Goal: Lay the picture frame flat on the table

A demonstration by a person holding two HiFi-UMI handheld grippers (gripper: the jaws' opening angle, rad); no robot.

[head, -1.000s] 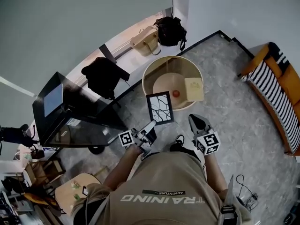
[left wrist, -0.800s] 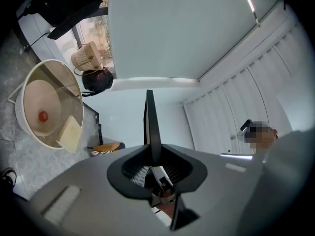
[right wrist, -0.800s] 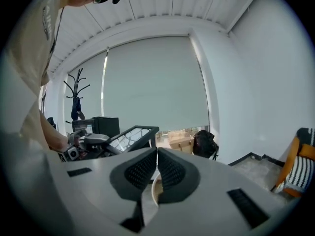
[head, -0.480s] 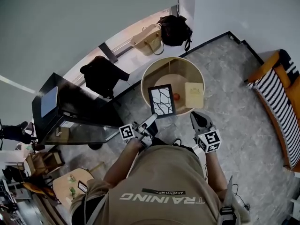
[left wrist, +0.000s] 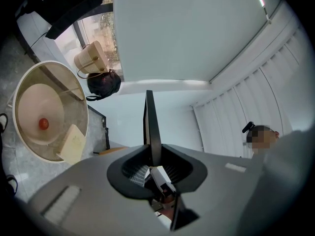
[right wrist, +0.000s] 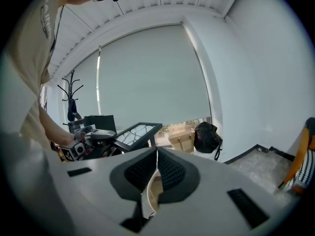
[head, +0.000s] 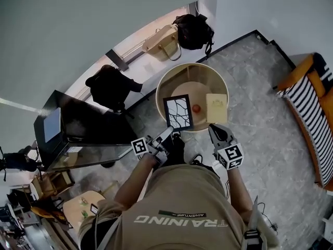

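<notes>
A black picture frame (head: pixel 178 112) with a branching line pattern hangs tilted over the near edge of the round beige table (head: pixel 171 77). My left gripper (head: pixel 169 134) is shut on the frame's lower edge. In the left gripper view the frame (left wrist: pixel 150 127) shows edge-on, rising from between the closed jaws of the left gripper (left wrist: pixel 151 163). My right gripper (head: pixel 217 130) is shut and holds nothing, just right of the frame. In the right gripper view its jaws (right wrist: pixel 156 163) touch, and the frame (right wrist: pixel 135 134) is at the left.
A small red ball (head: pixel 196 108) and a tan block (head: pixel 216 101) lie on the round table. A black desk with a monitor (head: pixel 78 129) stands at the left. Bags (head: pixel 161 40) sit along the window sill. A striped orange sofa (head: pixel 307 98) is at the right.
The left gripper has carried the frame forward, from in front of the table's near edge to over the tabletop. The right gripper has followed alongside, still shut.
</notes>
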